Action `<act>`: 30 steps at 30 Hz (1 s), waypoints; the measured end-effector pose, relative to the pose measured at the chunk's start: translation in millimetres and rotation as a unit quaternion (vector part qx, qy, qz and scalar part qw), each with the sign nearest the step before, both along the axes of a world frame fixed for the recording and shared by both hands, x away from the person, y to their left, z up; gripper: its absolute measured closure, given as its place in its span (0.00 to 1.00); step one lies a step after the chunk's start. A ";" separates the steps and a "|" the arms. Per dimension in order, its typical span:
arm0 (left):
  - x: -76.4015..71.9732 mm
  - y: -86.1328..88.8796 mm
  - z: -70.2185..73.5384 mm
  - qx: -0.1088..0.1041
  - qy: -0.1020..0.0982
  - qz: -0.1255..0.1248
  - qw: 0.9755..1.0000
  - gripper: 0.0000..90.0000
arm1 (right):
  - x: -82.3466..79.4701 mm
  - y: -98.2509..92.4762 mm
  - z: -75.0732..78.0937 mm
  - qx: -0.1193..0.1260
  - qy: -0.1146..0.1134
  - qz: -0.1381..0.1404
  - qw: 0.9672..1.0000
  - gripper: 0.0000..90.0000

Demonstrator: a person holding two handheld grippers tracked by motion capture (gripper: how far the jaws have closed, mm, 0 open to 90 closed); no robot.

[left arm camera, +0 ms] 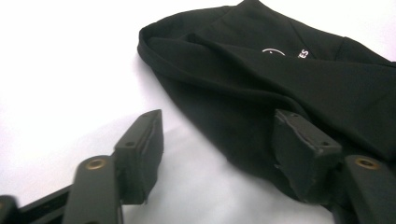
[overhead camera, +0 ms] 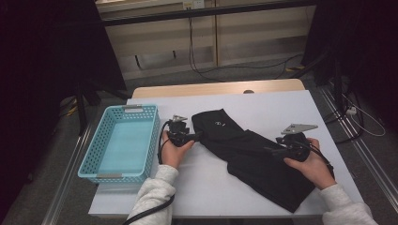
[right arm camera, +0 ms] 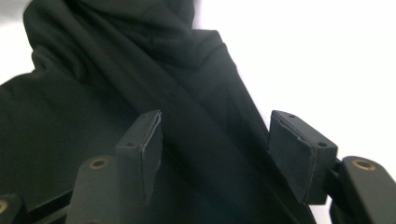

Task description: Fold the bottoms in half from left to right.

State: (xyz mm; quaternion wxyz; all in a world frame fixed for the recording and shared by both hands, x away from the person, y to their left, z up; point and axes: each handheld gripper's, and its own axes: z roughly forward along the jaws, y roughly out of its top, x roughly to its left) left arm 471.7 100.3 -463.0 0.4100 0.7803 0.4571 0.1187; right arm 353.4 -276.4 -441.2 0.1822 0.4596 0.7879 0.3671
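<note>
A black garment [overhead camera: 248, 150] lies spread across the white table [overhead camera: 281, 105], running from the middle toward the near right. It bears a small white print [left arm camera: 280, 52]. My left gripper [overhead camera: 196, 136] sits at the garment's left end and is open. In the left gripper view the left gripper [left arm camera: 217, 126] has one jaw over bare table and the other against the cloth's edge [left arm camera: 261, 79]. My right gripper [overhead camera: 272, 151] rests over the garment's right part. In the right gripper view the right gripper [right arm camera: 215, 121] stands open, with a fold of cloth [right arm camera: 116, 70] between the jaws but not pinched.
A light blue plastic basket [overhead camera: 89, 154] stands at the table's left side, close to my left hand. Bare white table lies beyond the garment and along the near edge. Cables run across the floor behind the table.
</note>
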 end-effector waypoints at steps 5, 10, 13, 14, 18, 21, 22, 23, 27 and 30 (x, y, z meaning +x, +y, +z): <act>8.7 -7.9 -2.0 0.002 -0.001 0.003 1.000 0.55 | -2.1 -3.7 -1.1 0.001 0.000 -0.001 1.000 0.39; 9.0 -19.2 -1.6 -0.006 0.016 -0.006 1.000 0.89 | -3.3 -1.9 -1.9 -0.001 -0.002 0.004 1.000 0.38; 7.8 -18.4 0.1 -0.013 0.025 0.005 1.000 0.92 | -4.0 0.1 -1.8 -0.002 -0.002 0.010 1.000 0.38; 6.8 -16.2 1.8 -0.016 0.031 0.008 0.999 0.93 | -4.3 0.7 -1.7 -0.003 -0.004 0.012 1.000 0.38; 0.4 1.0 9.2 -0.026 0.031 0.023 0.999 0.93 | -4.4 2.4 -2.3 -0.005 -0.004 0.018 1.000 0.38; -5.9 15.1 14.4 -0.028 0.033 0.029 0.999 0.93 | -3.1 3.7 -4.0 -0.007 -0.001 0.021 1.000 0.38; -8.4 18.5 15.6 -0.031 0.028 0.036 0.998 0.93 | -2.7 4.9 -4.4 -0.008 0.001 0.021 1.000 0.38; -10.1 21.6 16.5 -0.030 0.026 0.035 0.999 0.93 | -2.1 6.1 -4.6 -0.010 0.000 0.023 1.000 0.38; -15.0 27.6 21.6 -0.037 0.010 0.043 0.998 0.67 | -0.9 11.1 -5.1 -0.012 0.000 0.030 0.999 0.37; -20.1 25.1 29.8 -0.046 0.000 0.026 0.999 0.59 | -0.6 12.0 -5.3 -0.013 0.001 0.032 0.999 0.37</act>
